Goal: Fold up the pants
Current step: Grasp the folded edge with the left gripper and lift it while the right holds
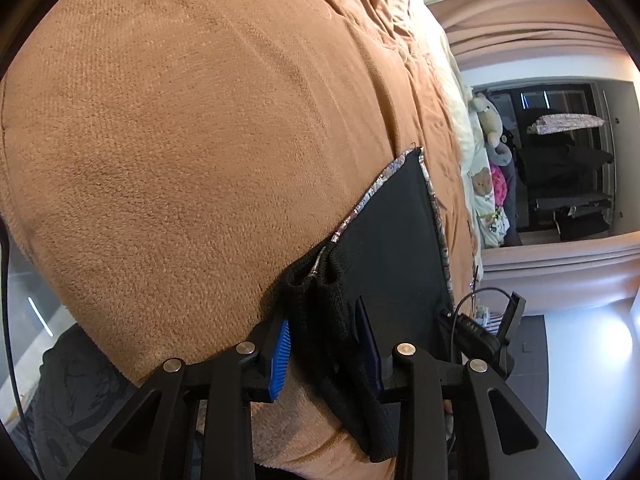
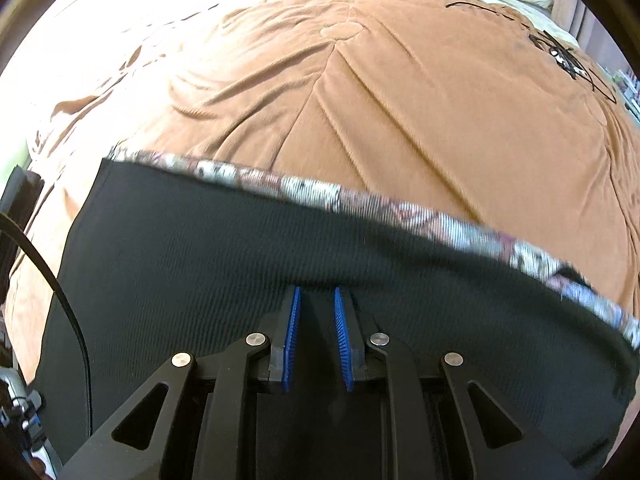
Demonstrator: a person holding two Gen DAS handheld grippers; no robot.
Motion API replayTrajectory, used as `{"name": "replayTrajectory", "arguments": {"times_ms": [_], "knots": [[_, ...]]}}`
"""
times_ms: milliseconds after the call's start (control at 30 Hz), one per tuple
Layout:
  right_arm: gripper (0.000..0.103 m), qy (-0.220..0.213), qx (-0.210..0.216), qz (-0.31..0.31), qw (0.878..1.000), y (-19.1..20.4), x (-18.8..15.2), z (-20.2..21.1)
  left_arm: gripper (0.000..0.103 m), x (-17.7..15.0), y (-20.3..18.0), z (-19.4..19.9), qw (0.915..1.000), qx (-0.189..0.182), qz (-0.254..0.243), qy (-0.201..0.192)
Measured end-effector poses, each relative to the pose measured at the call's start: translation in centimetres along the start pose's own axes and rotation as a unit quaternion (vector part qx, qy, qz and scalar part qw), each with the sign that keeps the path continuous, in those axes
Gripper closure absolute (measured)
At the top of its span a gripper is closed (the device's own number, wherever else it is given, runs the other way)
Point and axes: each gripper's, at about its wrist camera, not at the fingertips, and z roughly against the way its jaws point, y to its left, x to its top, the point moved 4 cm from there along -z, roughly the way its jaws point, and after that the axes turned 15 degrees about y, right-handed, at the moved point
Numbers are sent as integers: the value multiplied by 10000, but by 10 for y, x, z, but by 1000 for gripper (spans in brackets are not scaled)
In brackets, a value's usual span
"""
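Note:
Black pants [image 1: 392, 232] with a patterned trim [image 1: 368, 196] lie on a brown blanket [image 1: 180, 140] that covers a bed. In the left wrist view a thick ribbed black edge of the pants is bunched between the blue pads [image 1: 280, 356] of my left gripper [image 1: 322, 312], which is shut on it. In the right wrist view the black cloth [image 2: 200, 248] spreads wide below its patterned trim [image 2: 304, 188], blurred by motion. My right gripper [image 2: 316, 290] points steeply down, its pads [image 2: 294, 336] nearly together, shut on a fold of the pants.
Pale bear-print bedding [image 1: 482, 184] and a stuffed toy [image 1: 490, 120] sit at the bed's far end. Beyond is a dark opening with an ironing board [image 1: 568, 124]. A dark garment [image 1: 72, 380] and floor show past the bed's near edge. A black cable [image 2: 60, 292] hangs left.

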Motion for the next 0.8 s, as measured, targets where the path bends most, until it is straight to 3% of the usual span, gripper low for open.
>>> {"name": "replayTrajectory", "arguments": {"times_ms": [200,367,433,800], "knots": [[88,-47,91,-90,9999,-5,22,-10,69,-1,0,-1,10000,7,-43,-5],[88,77,174,-373,9991,-8,16,-3,90,0,4,-3,10000,42,4,69],[88,91,259,-384,9989,-11,15,3,92,-1,4,-2,10000,22,-28,63],[88,70,742,-117,9971,9,-50,39,95,-2,-8,9,9995,-265,-186,23]]}}
